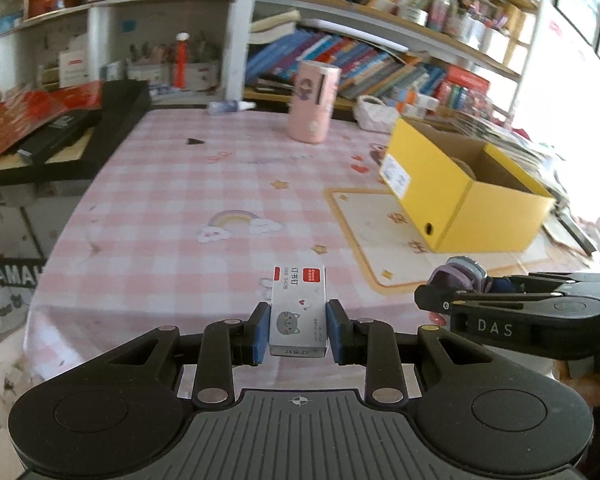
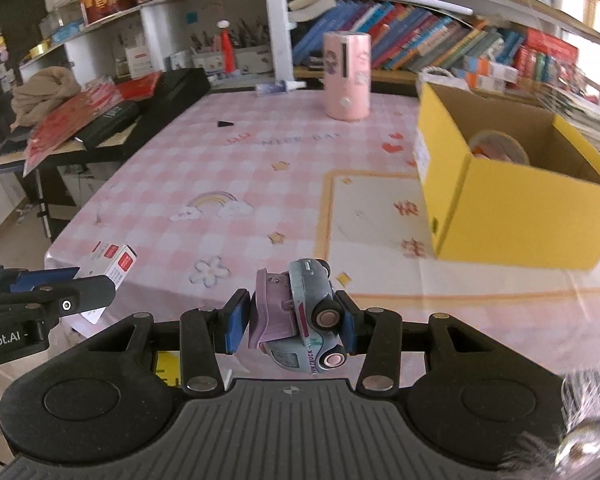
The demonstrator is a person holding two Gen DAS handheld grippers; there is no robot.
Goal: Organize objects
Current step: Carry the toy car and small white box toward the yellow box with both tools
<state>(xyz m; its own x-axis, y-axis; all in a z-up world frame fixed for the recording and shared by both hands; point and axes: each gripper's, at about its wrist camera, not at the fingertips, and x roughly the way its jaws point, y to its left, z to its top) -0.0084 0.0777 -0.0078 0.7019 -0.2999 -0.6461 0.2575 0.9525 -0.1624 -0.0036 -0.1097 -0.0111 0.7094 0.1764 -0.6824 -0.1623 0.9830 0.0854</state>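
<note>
My left gripper [image 1: 299,314] is shut on a small white staple box [image 1: 298,312] with a red label and a grey cat print, held above the near edge of the pink checked table [image 1: 172,184]. My right gripper [image 2: 292,316] is shut on a grey and purple toy truck [image 2: 300,316] turned on its side, also above the near table edge. In the left wrist view the right gripper [image 1: 452,292] with the toy truck [image 1: 460,274] shows at the right. In the right wrist view the left gripper [image 2: 88,284] with the staple box [image 2: 112,264] shows at the left. An open yellow cardboard box [image 2: 512,204] stands on the table to the right, with a roll of tape [image 2: 496,148] inside.
A pink cylindrical container [image 2: 347,76] stands at the far side of the table, near a small white tube [image 2: 280,87] and a small black triangle [image 2: 225,123]. A black side table [image 2: 112,120] with red books stands at the left. Bookshelves [image 2: 420,40] fill the background.
</note>
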